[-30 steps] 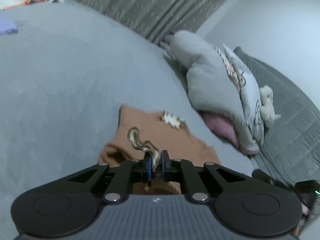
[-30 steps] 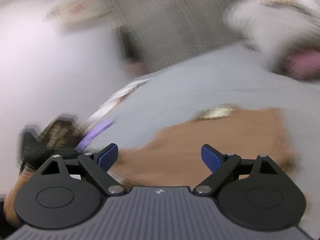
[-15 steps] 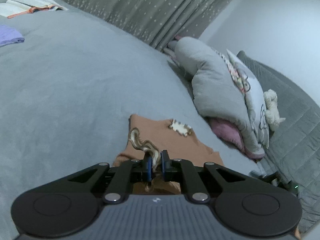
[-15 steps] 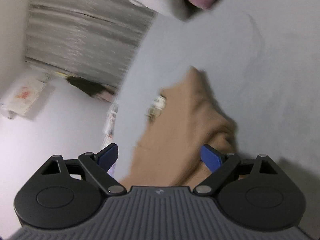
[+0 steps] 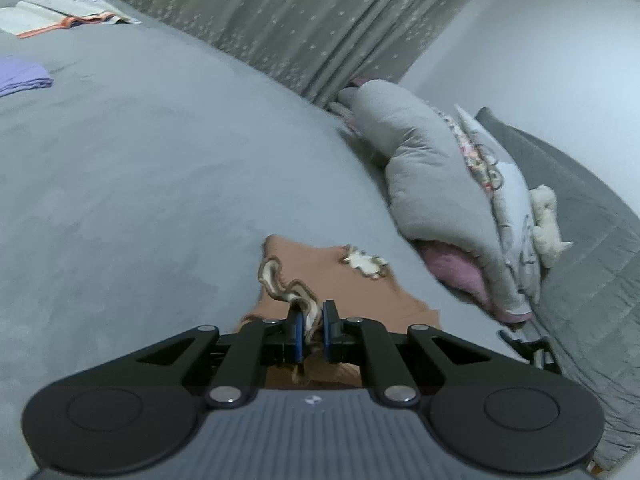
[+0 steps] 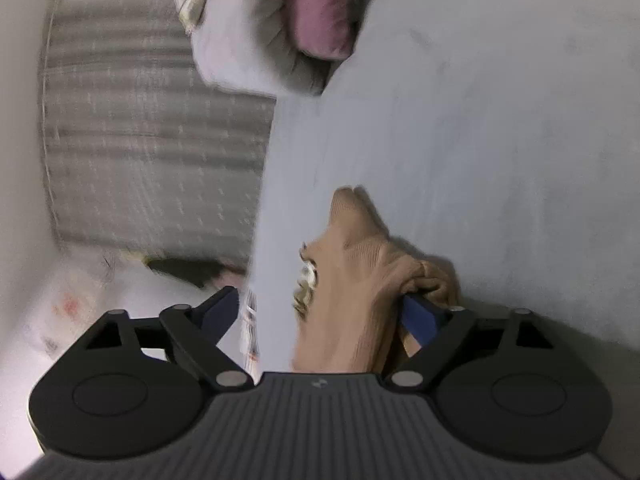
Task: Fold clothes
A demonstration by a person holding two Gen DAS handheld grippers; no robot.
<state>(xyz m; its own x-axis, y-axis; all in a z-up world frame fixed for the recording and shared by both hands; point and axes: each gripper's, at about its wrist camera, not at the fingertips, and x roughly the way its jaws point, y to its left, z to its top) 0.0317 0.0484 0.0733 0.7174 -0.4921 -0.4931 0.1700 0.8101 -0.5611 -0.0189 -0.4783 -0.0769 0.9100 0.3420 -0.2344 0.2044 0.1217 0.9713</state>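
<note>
Left claw pinches the brown garment on the bed, right claw wide over its bunched end.

The left claw (image 5: 311,330) is clamped tight on the ruffled trim (image 5: 286,290) of the brown garment (image 5: 332,276), which lies on the grey bed (image 5: 140,184) near the grey pillows (image 5: 436,184). A purple cloth (image 5: 22,76) sits well apart at the far left. In the blurred right view, the right claw (image 6: 324,312) stands wide, its jaws having just eased inward a touch; bunched brown fabric sits between them and touches the right-hand pad (image 6: 418,316), with the other pad clear of it.
</note>
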